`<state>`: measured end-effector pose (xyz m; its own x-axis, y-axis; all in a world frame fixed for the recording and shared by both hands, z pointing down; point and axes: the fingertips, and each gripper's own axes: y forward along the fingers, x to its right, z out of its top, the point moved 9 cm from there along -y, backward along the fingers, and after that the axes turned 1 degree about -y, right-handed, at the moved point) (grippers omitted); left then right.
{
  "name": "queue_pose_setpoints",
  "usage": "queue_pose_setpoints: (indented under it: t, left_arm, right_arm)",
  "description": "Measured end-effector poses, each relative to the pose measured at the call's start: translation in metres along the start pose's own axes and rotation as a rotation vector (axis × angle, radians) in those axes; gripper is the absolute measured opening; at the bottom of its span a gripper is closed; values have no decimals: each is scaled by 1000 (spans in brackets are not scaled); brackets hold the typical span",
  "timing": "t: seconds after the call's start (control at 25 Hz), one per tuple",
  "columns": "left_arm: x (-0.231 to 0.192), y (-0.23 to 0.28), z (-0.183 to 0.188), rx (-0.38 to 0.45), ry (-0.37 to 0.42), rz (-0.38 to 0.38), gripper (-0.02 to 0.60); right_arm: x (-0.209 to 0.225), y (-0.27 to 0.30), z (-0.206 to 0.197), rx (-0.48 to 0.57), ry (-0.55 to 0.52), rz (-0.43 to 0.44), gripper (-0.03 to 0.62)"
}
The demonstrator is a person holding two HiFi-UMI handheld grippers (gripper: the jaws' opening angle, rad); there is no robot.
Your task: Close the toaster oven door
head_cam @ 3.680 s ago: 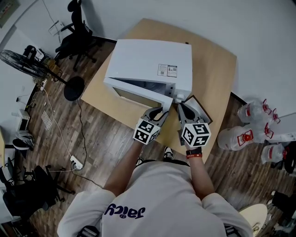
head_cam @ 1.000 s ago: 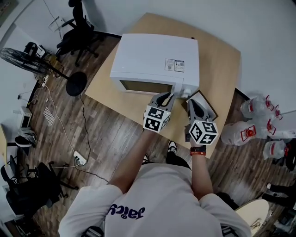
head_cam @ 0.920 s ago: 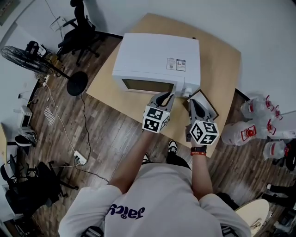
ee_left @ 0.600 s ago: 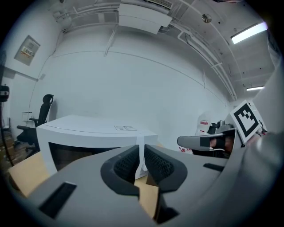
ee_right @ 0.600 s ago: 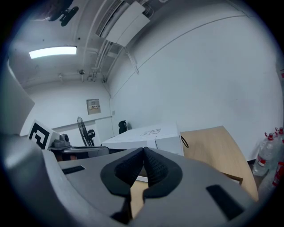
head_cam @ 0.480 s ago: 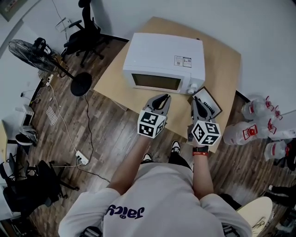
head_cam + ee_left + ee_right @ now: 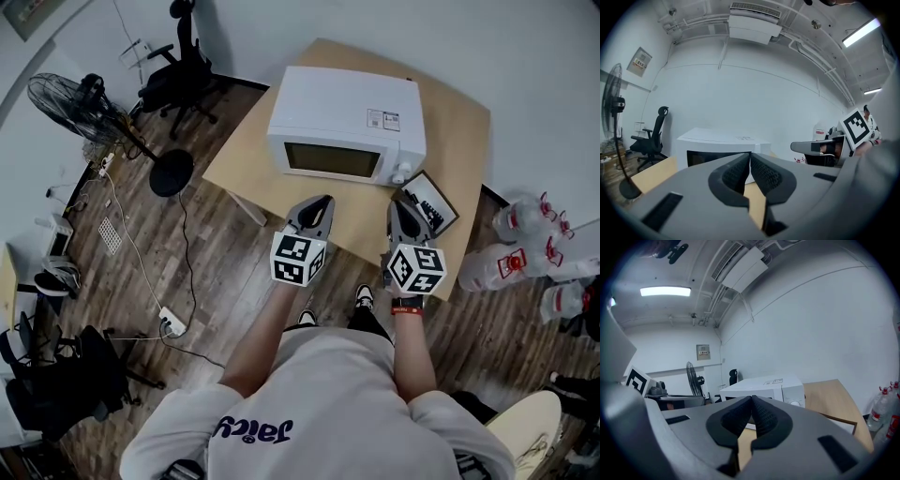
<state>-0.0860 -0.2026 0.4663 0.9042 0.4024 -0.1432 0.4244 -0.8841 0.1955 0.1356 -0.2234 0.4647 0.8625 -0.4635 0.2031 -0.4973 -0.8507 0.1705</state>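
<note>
Now: wooden table (image 7: pixel 455 131) against white wall. White toaster oven (image 7: pixel 347 112) sits on it, door shut flush, dark window facing person. Left gripper (image 7: pixel 322 200) held at table's near edge, well apart from oven, jaws just drawn together, nothing between. Right gripper (image 7: pixel 401 204) alongside, jaws together, empty. Small black-framed board (image 7: pixel 433 204) lies right of oven.

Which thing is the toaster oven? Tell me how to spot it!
Look for the light wooden table by the white wall. The toaster oven is the big white box standing on it, with its dark glass door shut. Its only neighbour on the table is a flat dark framed panel, much lower.
</note>
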Motion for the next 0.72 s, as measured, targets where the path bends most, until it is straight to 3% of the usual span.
queue_pose_setpoints:
  t: [0.36, 0.72]
  left_arm:
    - [-19, -28, -7, 17, 12, 44, 20]
    - [-20, -28, -6, 25, 11, 23, 20]
  right_arm:
    - [-24, -10, -6, 6, -41, -31, 12]
    - [-30, -11, -10, 11, -34, -35, 12]
